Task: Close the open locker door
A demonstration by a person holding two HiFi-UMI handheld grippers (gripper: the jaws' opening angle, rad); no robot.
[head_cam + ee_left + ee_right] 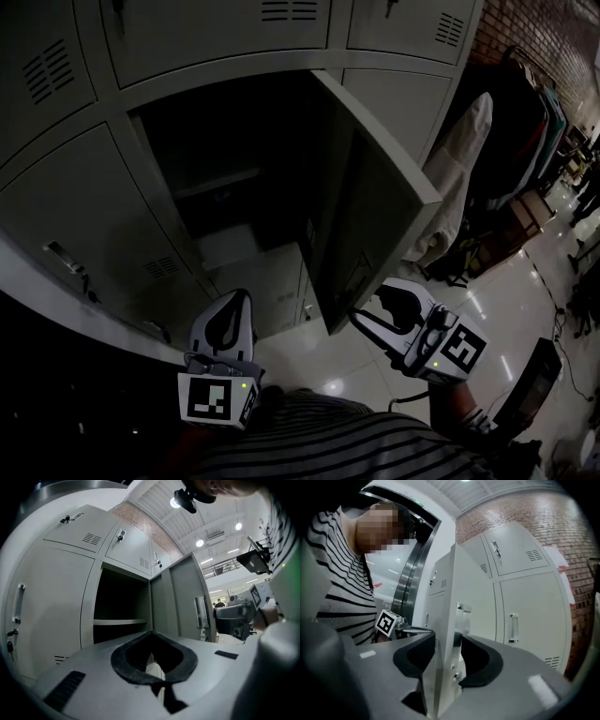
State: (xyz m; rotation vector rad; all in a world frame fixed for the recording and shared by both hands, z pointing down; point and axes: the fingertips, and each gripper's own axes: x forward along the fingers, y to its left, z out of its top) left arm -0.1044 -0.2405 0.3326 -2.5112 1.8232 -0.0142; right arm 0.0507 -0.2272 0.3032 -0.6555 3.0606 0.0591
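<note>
Locker door [375, 216]: open, swung well out from the bank of grey lockers [75, 206], free edge toward the room, on the right of the open compartment. Metal handle [461, 620] near that edge.

Right gripper [446, 637]: held level at the door's free edge, low on the door. Jaws narrow, one pad on each face of the door, closed on its edge.

Left gripper [234, 300]: lower left, well apart from the door, pointing at the locker bank. Jaws together at the tips, nothing between them.

Floor [487, 319]: pale glossy tile, lamp glare on it. Brick wall [534, 28] runs off to the right of the lockers. Along it a clothes rack [534, 122] with dark garments, and a white garment [459, 169] hanging just beyond the door. Round ceiling lights [200, 543] show in the left gripper view. Striped shirt [356, 450] of the person fills the bottom of the head view.

Open compartment [234, 159]: dark inside, one shelf [119, 621] across it. Contents cannot be made out in the dimness. Neighbouring lockers above, left and right are all shut, with vent slots and small handles.
</note>
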